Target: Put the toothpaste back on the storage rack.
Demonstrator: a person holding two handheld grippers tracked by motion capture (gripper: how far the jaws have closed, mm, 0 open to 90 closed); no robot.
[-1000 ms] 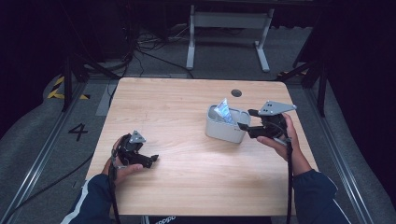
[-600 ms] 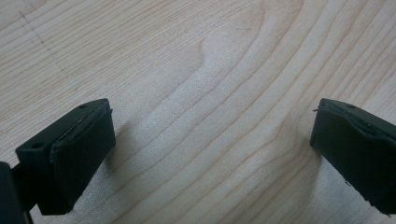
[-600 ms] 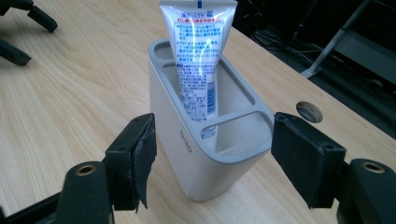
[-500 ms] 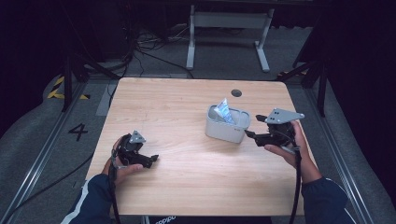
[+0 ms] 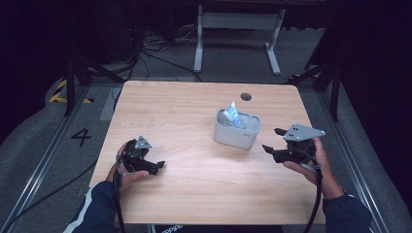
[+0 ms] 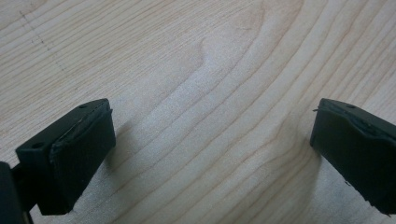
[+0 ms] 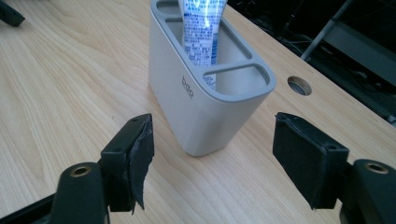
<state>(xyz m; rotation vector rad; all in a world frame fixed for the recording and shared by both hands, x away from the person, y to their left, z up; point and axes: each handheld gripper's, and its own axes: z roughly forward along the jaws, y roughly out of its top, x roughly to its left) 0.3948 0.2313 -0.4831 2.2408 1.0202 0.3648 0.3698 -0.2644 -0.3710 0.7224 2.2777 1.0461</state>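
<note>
**Grey holder with tube stands free as right gripper's jaws gape beside it**

On the right half of the pale wooden table (image 5: 194, 194) stands a light grey plastic holder with rounded corners and several top openings (image 5: 236, 133). A white and blue printed tube (image 5: 233, 114) rises out of one of its far compartments, leaning a little toward the left. The holder sits upright on the wood, well in from the table's edges, with a small round cable hole (image 5: 246, 96) in the tabletop beyond it on the far side.

The right gripper (image 5: 275, 143) is held just to the right of the holder, its tips pointed leftward at it but apart from it — nothing lies between the black jaws. Its jaws have just been opening and now stand wide; in the right gripper view the holder (image 7: 205, 107) is ahead of the two pads with bare wood between, and the tube (image 7: 201, 32) stands in a compartment behind the near, empty one.

The left gripper (image 5: 156, 166) rests low at the near left of the table, well apart from the holder. In the left gripper view its jaws are spread wide over bare wood grain (image 6: 210, 93) — holding nothing.
</note>
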